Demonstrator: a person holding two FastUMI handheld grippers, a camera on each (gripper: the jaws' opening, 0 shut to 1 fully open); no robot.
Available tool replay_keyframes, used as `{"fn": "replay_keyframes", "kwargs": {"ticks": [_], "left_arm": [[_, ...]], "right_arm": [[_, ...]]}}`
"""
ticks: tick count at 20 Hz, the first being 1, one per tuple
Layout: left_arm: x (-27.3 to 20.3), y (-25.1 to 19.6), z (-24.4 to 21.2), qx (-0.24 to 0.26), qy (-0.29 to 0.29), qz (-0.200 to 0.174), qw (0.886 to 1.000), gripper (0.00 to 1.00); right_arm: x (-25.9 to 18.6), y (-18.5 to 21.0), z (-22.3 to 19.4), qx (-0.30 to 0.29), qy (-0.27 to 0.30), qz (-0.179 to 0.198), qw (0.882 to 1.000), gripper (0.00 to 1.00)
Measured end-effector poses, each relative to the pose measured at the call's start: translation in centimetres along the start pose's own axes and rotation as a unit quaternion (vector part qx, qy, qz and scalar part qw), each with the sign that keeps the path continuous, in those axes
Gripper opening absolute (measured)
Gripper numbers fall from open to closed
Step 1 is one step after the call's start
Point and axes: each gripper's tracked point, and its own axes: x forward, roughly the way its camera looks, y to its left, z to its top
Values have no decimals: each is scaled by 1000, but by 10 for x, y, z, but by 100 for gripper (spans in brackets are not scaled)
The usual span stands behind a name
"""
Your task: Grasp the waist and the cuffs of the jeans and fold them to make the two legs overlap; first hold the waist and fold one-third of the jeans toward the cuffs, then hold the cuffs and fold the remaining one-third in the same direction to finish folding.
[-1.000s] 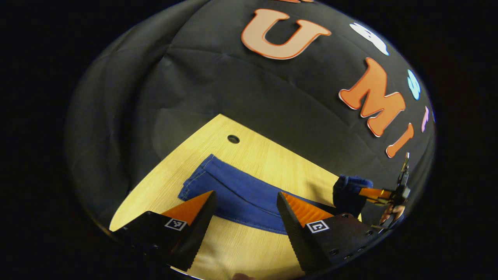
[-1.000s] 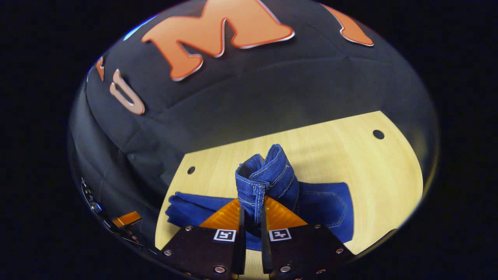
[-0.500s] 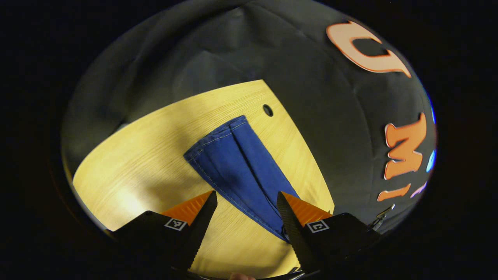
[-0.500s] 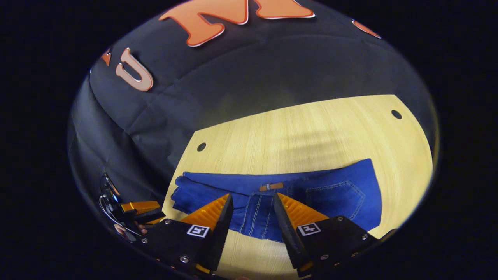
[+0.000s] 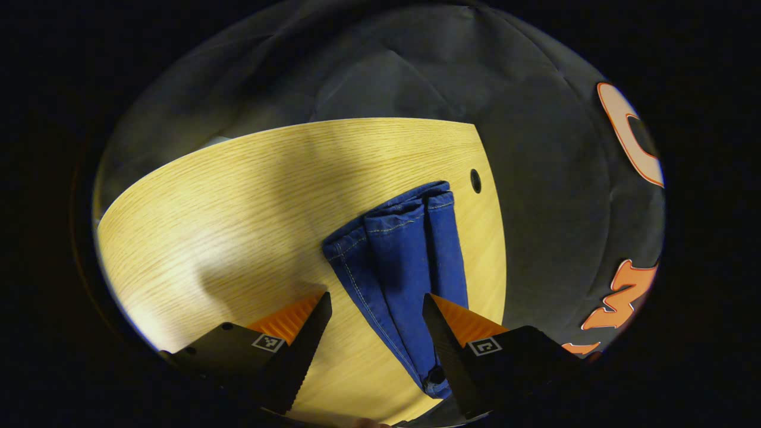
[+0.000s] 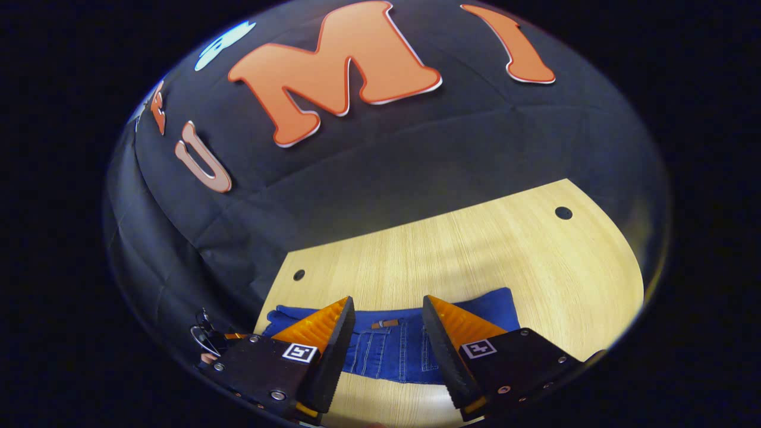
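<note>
Blue jeans lie flat on a light wooden table, legs overlapped, with the cuffs at the far end in the left gripper view. My left gripper stands open above the legs, nothing held between its fingers. In the right gripper view the waist part of the jeans, with a small belt-loop tag, lies folded over the legs. My right gripper hovers open just above it, its fingers apart and touching no cloth. A bit of the other gripper peeks in at the lower left there.
The table has small round holes near its edges. Black booth cloth rises right behind the table. Bare wood stretches to the left of the jeans in the left gripper view.
My right gripper let go of the bunched waist, which now lies flat on the legs, and drew back open. My left gripper swung round toward the cuffs, staying open.
</note>
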Motion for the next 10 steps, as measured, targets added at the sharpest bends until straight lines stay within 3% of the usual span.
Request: {"fn": "replay_keyframes", "kwargs": {"ticks": [7, 10], "left_arm": [[21, -25, 12, 3, 5, -23, 1000, 90], [32, -33, 13, 15, 5, -14, 1000, 88]], "right_arm": [[-21, -18, 19, 8, -26, -14, 1000, 74], [-24, -18, 20, 15, -26, -11, 999, 74]]}}
